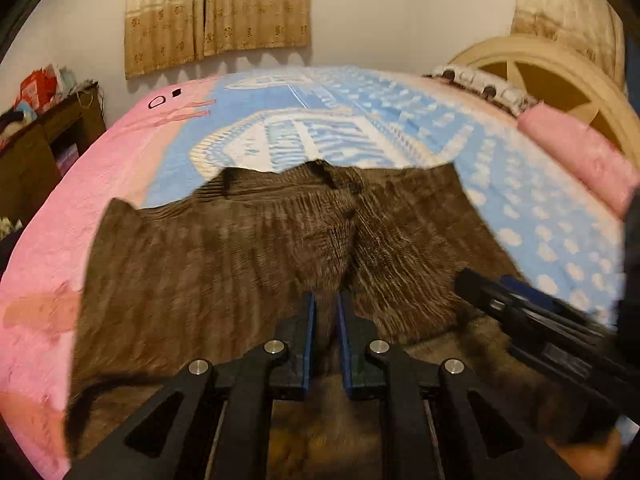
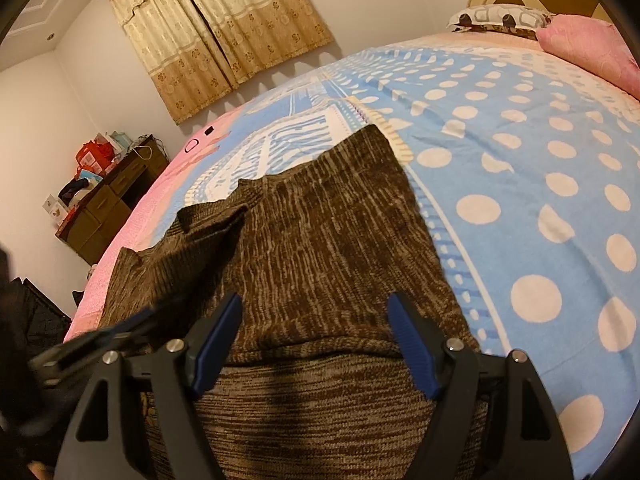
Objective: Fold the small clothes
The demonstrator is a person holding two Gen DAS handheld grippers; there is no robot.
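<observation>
Cream walls close the room behind your bed [image 2: 520, 128], and beige patterned curtains [image 2: 224, 36] hang at 12 o'clock in both views. Your bed takes up nearly everything else: a blue blanket with white dots covers its middle and right, and a pink sheet [image 1: 48, 240] runs along the edge at 9 o'clock. At 2 o'clock you have a pink pillow [image 1: 576, 156] with a patterned pillow [image 2: 496, 18] behind it, both against a round cream headboard [image 1: 552, 76]. At 9 to 10 o'clock a dark wooden dresser [image 2: 112, 200] stands against the wall, with red and white clutter on top.

Your brown knit garment [image 2: 320, 240] lies spread on the blue blanket, reaching from the middle of the bed down to the lower edge of both views. A folded layer rests over it on the near side.

Your left claw [image 1: 326, 320] is nearly closed, with brown knit fabric pinched between its blue pads; that view is blurred. Your right claw [image 2: 316, 344] stands wide apart over the garment at 6 o'clock, its blue pads on either side of the fold edge, gripping nothing. It shows in the left view as a dark blurred shape at 4 o'clock.
</observation>
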